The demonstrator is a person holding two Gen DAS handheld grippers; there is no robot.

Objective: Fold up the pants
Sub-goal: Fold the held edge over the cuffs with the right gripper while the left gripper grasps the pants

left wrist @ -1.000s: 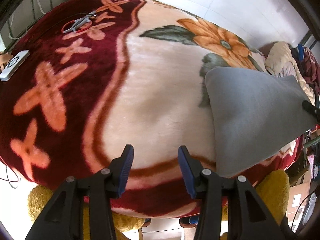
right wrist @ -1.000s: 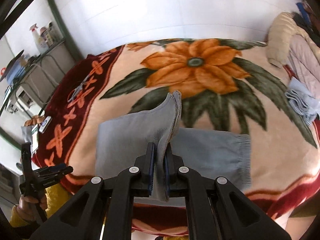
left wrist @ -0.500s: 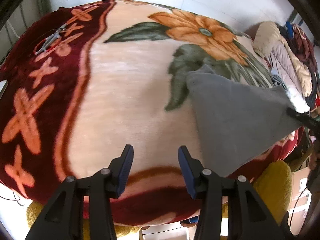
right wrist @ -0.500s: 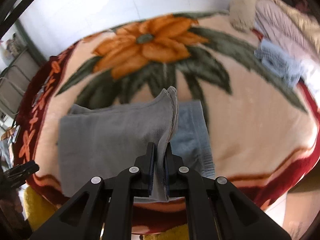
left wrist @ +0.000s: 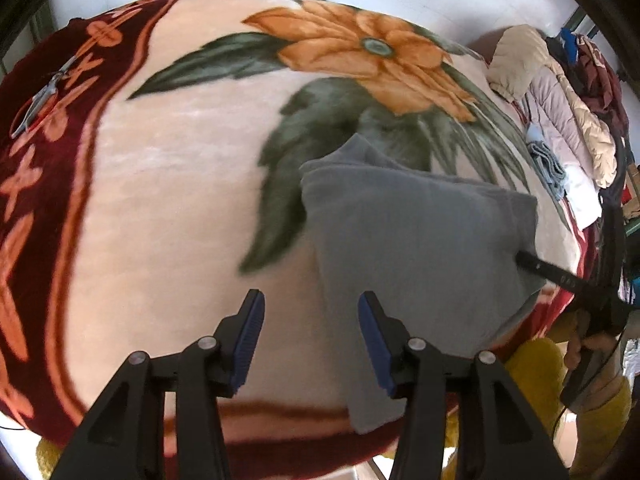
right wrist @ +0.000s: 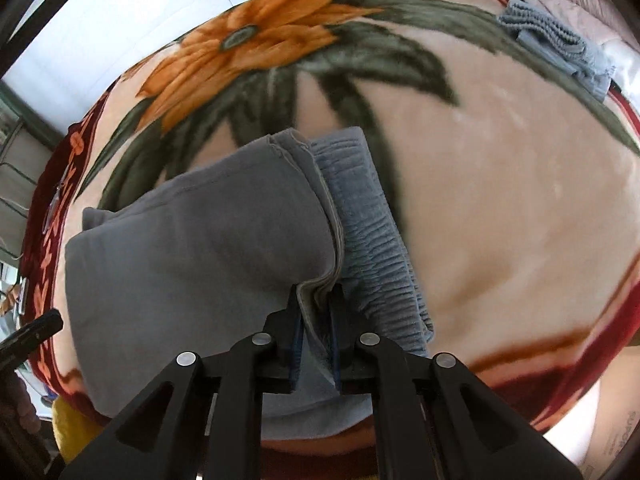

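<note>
Pinching the pants (right wrist: 200, 264) hem, the right gripper (right wrist: 316, 340) should lay it flush beside the waistband (right wrist: 372, 240) while the empty left gripper (left wrist: 308, 336) opens.

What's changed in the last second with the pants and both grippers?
The right gripper carried the pants' hem edge down and across, laying the fold nearly flat beside the waistband. The left gripper, empty with jaws opening, shifted toward the pants. The right's grip held; the blanket stayed put.

Left tool (left wrist: 310, 340): black angular plastic arms, silver round screws, ribbed blue pads; right tool (right wrist: 316, 332): same black arms, silver screws, blue pads.
</note>
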